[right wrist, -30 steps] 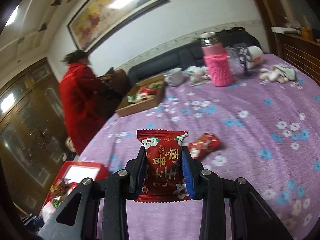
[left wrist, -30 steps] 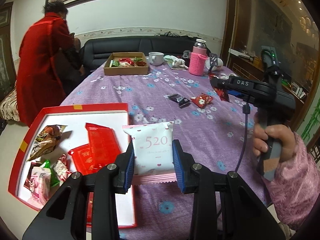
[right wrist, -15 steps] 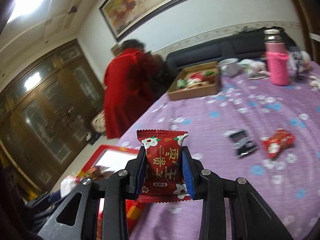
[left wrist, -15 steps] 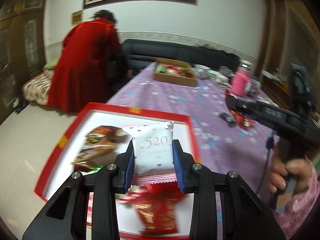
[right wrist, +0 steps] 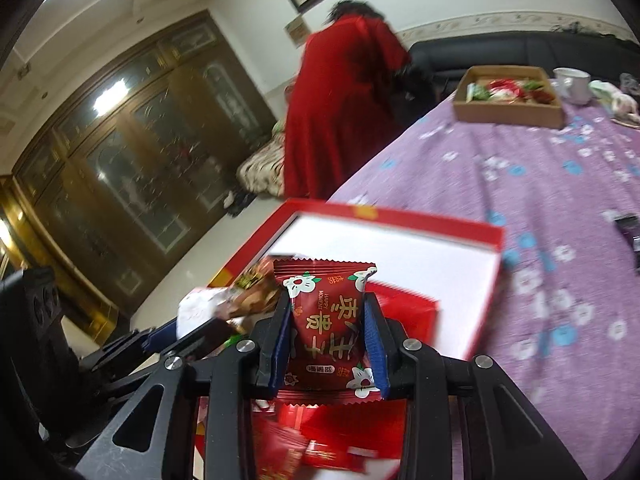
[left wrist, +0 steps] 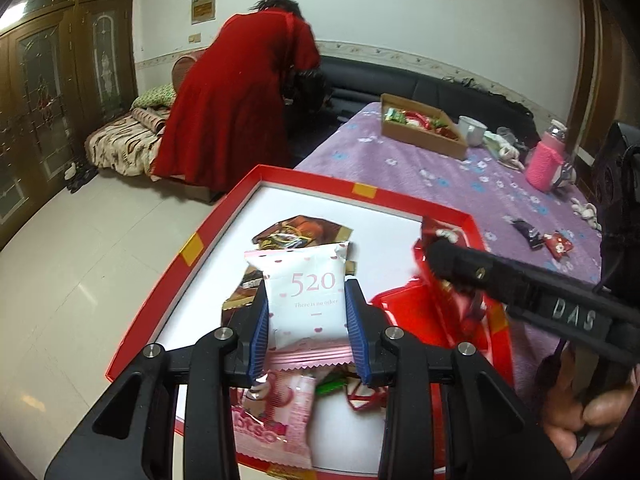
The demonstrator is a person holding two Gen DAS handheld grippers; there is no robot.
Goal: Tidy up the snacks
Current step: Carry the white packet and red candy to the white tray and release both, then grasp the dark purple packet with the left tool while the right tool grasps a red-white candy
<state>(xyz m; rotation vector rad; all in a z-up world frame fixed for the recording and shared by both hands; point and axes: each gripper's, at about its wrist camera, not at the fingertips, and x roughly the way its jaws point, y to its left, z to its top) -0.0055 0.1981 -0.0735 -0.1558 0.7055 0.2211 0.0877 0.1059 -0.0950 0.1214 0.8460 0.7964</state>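
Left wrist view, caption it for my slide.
Left tool holds a white snack packet above the red box.

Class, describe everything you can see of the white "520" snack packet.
The white packet is a small sealed pillow pouch of matte, glossy-edged film, printed "520", "There is no other" and little pink hearts, with pink crimped seams. It stands upright, pinched at both sides by the left gripper, whose blue pads press on it, above the red box.

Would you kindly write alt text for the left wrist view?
The left gripper holds a white and pink "520" snack packet over an open red box of snacks on a purple floral tablecloth. The right gripper reaches in alongside.
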